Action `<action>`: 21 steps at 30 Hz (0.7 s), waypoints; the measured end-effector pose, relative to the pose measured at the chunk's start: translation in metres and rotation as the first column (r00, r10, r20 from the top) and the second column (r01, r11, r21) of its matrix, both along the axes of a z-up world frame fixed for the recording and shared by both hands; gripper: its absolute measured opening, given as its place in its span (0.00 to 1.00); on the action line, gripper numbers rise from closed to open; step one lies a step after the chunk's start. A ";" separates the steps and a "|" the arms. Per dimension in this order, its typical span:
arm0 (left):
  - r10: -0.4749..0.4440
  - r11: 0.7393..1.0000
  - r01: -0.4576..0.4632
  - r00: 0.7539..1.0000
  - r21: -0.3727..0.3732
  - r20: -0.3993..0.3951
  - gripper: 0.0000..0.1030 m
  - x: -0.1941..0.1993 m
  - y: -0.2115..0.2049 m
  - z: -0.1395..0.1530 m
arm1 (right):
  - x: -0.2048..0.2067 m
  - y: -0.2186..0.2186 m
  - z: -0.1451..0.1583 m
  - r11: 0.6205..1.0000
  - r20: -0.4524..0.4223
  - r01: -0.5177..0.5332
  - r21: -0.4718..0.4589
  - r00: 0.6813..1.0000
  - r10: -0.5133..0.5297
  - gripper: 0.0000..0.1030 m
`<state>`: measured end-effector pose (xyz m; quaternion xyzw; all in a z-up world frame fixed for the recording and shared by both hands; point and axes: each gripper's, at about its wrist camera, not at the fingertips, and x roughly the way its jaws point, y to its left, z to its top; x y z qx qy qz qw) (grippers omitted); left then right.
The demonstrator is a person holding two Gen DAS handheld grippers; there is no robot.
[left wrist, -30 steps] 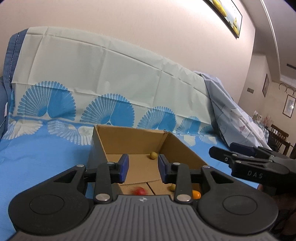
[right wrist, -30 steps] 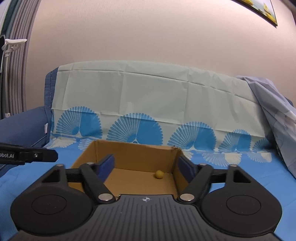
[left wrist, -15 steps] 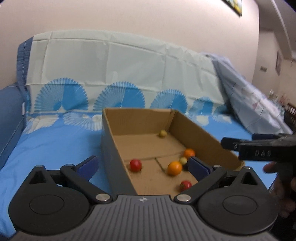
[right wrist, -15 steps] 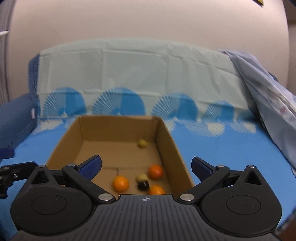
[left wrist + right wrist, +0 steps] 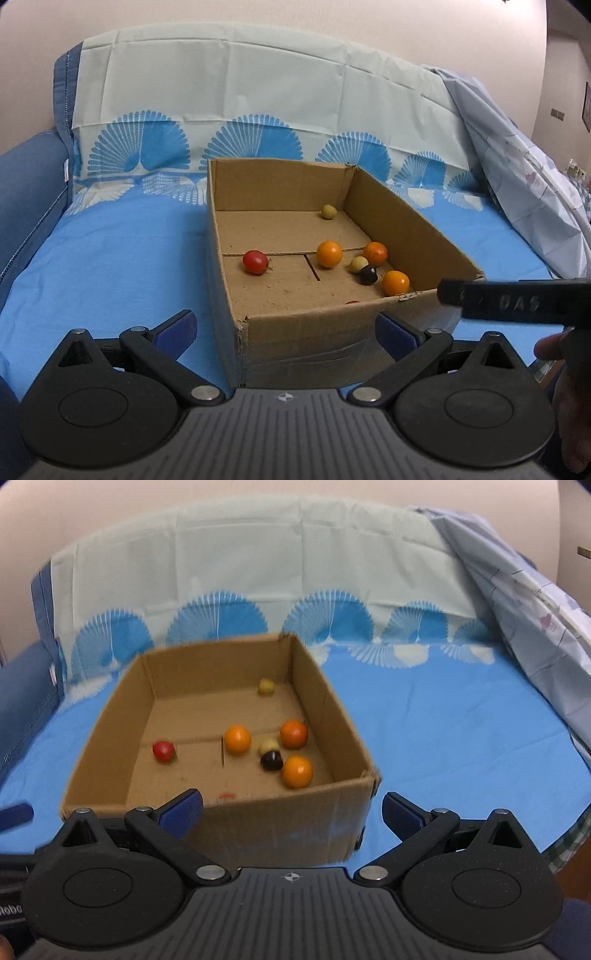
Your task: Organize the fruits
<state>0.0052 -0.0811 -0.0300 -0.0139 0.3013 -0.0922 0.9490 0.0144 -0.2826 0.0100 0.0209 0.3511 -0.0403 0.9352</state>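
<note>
Nearest to me, my left gripper [image 5: 284, 330] has its jaws spread as wide as they go, with nothing held; they have just been opening, and only the near corner of the cardboard box [image 5: 295, 332] shows in the gap beyond them. My right gripper [image 5: 291, 808] is the same: jaws fully apart after just opening, nothing gripped, the box's near wall in front of the gap. In the left wrist view the right gripper's black finger pokes in from the right edge just beyond the box's near right corner, with part of a hand [image 5: 550, 347] below it.

The box sits open-topped on a blue bed sheet [image 5: 110, 266]. Inside, closest to the near wall, a sliver of something red [image 5: 352, 302] barely clears the rim; I cannot tell what it is. Next comes an orange fruit [image 5: 395, 283] near the right wall, with a dark, almost black fruit [image 5: 368, 275] just beside it and a pale yellowish one [image 5: 358, 264] touching that. A little further sit another orange fruit [image 5: 375, 253] by the right wall and a third orange fruit [image 5: 329, 254] towards the middle. A red tomato-like fruit [image 5: 255, 261] lies apart on the left. At the far right corner rests a small yellow-green fruit [image 5: 328, 212].

Behind the box, a pale cloth with blue fan prints [image 5: 240, 110] drapes upward against a plain wall [image 5: 258, 22].
</note>
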 end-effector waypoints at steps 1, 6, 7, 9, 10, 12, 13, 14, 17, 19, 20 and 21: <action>0.008 1.000 -0.008 1.000 -0.004 -0.007 1.00 0.004 0.001 -0.002 | 0.003 0.003 -0.002 1.000 -0.009 -0.007 -0.017 1.000 0.006 0.99; 0.059 0.998 -0.061 0.996 -0.028 -0.072 1.00 0.023 0.010 -0.012 | 0.014 0.012 -0.009 0.998 -0.025 -0.042 -0.051 0.999 0.040 0.99; 0.065 0.997 -0.068 0.995 -0.029 -0.081 1.00 0.027 0.010 -0.014 | 0.016 0.014 -0.011 0.998 -0.033 -0.047 -0.048 0.998 0.046 0.99; 0.072 0.997 -0.075 0.994 -0.027 -0.088 1.00 0.031 0.011 -0.016 | 0.020 0.015 -0.013 0.997 -0.038 -0.057 -0.052 0.998 0.055 0.99; 0.075 0.997 -0.077 0.994 -0.024 -0.084 1.00 0.031 0.011 -0.016 | 0.021 0.016 -0.014 0.996 -0.040 -0.062 -0.058 0.997 0.060 0.99; 0.075 0.997 -0.077 0.994 -0.020 -0.075 1.00 0.033 0.010 -0.015 | 0.024 0.018 -0.016 0.995 -0.044 -0.065 -0.074 0.997 0.061 0.99; 0.075 0.997 -0.077 0.994 -0.020 -0.074 1.00 0.034 0.008 -0.016 | 0.026 0.019 -0.017 0.995 -0.047 -0.065 -0.079 0.997 0.061 0.99; 0.075 0.997 -0.077 0.994 -0.026 -0.076 1.00 0.034 0.009 -0.016 | 0.027 0.018 -0.018 0.995 -0.048 -0.064 -0.079 0.997 0.061 0.99; 0.075 0.996 -0.079 0.993 -0.041 -0.088 1.00 0.037 0.009 -0.017 | 0.028 0.014 -0.018 0.996 -0.047 -0.063 -0.059 0.997 0.060 0.99; 0.076 0.996 -0.080 0.993 -0.036 -0.087 1.00 0.037 0.008 -0.017 | 0.028 0.012 -0.018 0.997 -0.047 -0.062 -0.050 0.997 0.060 0.99; 0.076 0.996 -0.079 0.993 -0.034 -0.086 1.00 0.037 0.007 -0.017 | 0.028 0.013 -0.018 0.997 -0.046 -0.063 -0.052 0.997 0.060 0.99; 0.075 0.996 -0.078 0.993 -0.033 -0.087 1.00 0.036 0.007 -0.017 | 0.028 0.013 -0.018 0.996 -0.043 -0.063 -0.056 0.997 0.061 0.99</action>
